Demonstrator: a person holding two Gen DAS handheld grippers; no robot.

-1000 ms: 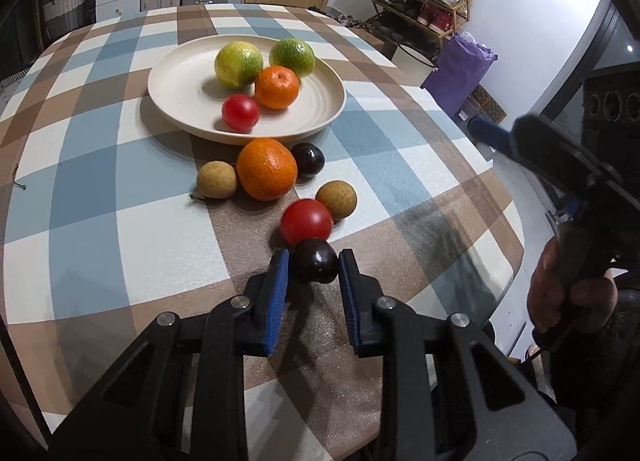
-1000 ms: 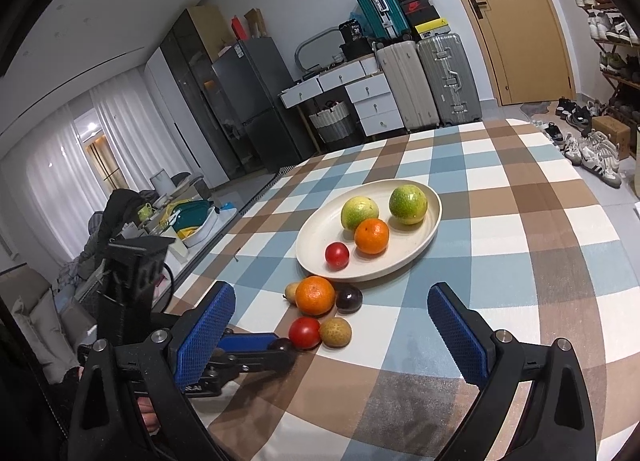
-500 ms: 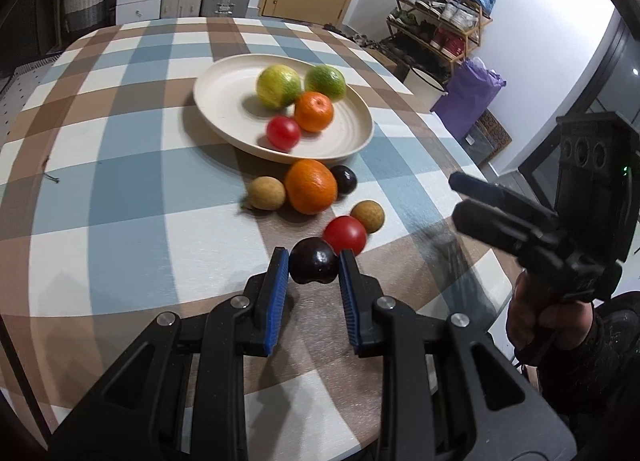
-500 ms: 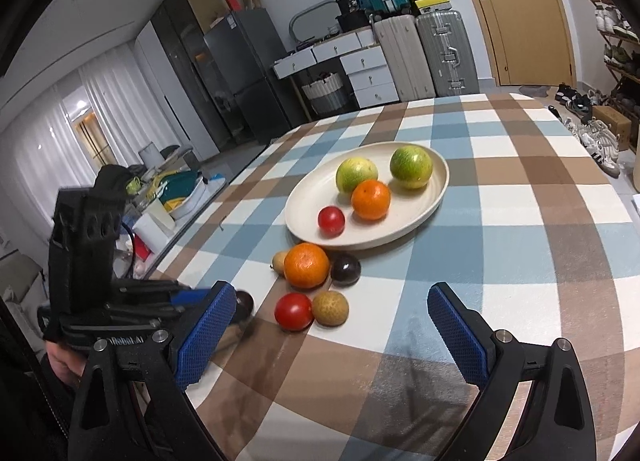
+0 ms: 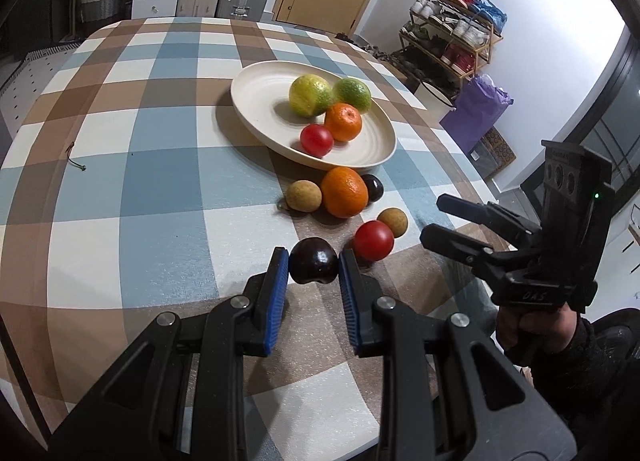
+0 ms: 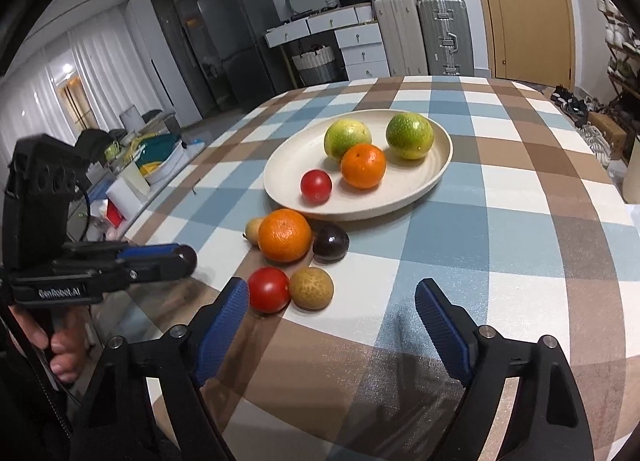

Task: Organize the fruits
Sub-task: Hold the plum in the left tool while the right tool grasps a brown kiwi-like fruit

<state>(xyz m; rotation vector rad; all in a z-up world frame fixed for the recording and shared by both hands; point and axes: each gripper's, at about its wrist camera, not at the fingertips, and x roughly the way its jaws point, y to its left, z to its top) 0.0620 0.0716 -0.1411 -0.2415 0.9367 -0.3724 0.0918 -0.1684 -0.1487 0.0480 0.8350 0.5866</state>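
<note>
My left gripper (image 5: pixel 313 265) has its fingers clamped on a dark plum (image 5: pixel 313 265), held just off the surface (image 5: pixel 160 181), near side of the plate (image 5: pixel 256 101). Right gripper (image 6: pixel 332 301) fingers wide but closing, nothing btwn them, w/ a red tomato (image 6: pixel 269 289) and brown fruit (image 6: pixel 311 287) just ahead, also near side of plate.
</note>
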